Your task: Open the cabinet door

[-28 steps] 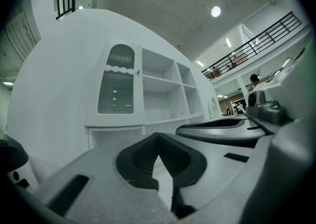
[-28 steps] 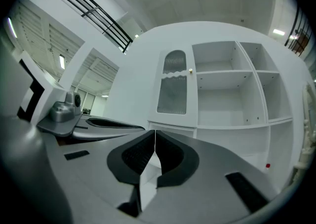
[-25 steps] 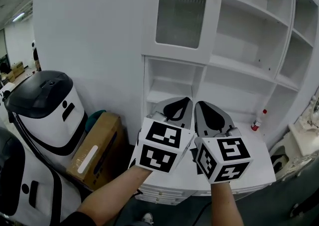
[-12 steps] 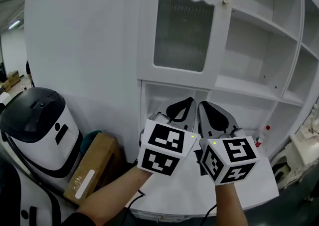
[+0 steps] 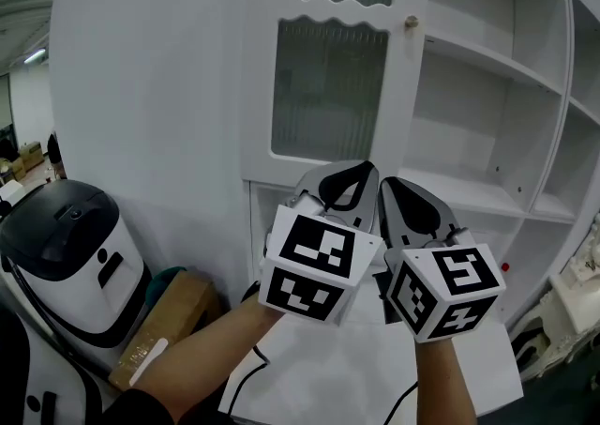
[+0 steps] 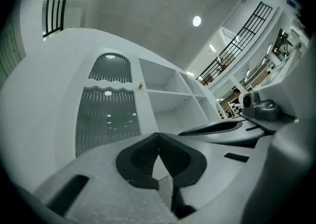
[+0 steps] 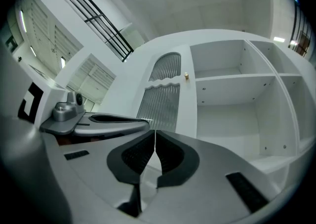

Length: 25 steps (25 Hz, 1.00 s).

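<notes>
A white cabinet door (image 5: 328,85) with ribbed glass stands closed ahead, a small brass knob (image 5: 411,22) at its upper right. The same door (image 6: 106,114) and knob (image 6: 141,85) show in the left gripper view, and the door (image 7: 163,97) and knob (image 7: 187,75) in the right gripper view. My left gripper (image 5: 349,179) and right gripper (image 5: 396,190) are held side by side below the door, well short of the knob. Both are shut with nothing between the jaws.
Open white shelves (image 5: 487,104) fill the cabinet to the right of the door. A white counter (image 5: 356,376) lies below my arms. A black-and-white machine (image 5: 70,245) and a cardboard box (image 5: 159,325) stand on the floor at left. A small bottle (image 5: 506,268) sits at right.
Both grippers have risen together toward the glass door, and the view has tilted up, so the door and knob sit lower and larger in the head view.
</notes>
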Tool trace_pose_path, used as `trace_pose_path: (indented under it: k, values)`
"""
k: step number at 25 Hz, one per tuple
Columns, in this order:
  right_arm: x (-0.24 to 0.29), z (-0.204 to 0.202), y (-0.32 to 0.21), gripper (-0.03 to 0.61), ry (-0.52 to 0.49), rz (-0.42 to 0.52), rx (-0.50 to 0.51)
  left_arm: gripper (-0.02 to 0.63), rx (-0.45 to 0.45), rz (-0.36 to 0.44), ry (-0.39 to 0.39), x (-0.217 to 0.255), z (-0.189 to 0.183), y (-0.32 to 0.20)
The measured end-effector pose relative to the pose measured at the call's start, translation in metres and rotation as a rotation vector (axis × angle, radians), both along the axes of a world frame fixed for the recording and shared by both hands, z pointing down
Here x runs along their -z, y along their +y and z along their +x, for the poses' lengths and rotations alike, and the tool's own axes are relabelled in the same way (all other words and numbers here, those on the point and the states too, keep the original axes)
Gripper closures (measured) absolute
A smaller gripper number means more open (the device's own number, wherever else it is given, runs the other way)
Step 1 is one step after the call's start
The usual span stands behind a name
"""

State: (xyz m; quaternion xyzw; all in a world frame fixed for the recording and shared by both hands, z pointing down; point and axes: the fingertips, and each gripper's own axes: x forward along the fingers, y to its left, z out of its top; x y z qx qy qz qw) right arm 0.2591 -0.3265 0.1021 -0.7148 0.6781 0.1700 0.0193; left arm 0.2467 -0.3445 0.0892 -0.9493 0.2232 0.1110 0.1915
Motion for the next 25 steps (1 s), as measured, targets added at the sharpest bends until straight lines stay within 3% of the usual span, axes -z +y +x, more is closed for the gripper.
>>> trace_pose_path:
  k: [13, 25]
  values:
    - [0.047, 0.052, -0.021, 0.555, 0.070, 0.072, 0.131, 0.607, 0.145, 0.121, 0.098, 0.070, 0.050, -0.023]
    - [0.086, 0.073, -0.036, 0.555, 0.149, 0.134, 0.186, 0.602, 0.186, 0.196, 0.188, 0.122, 0.075, -0.047]
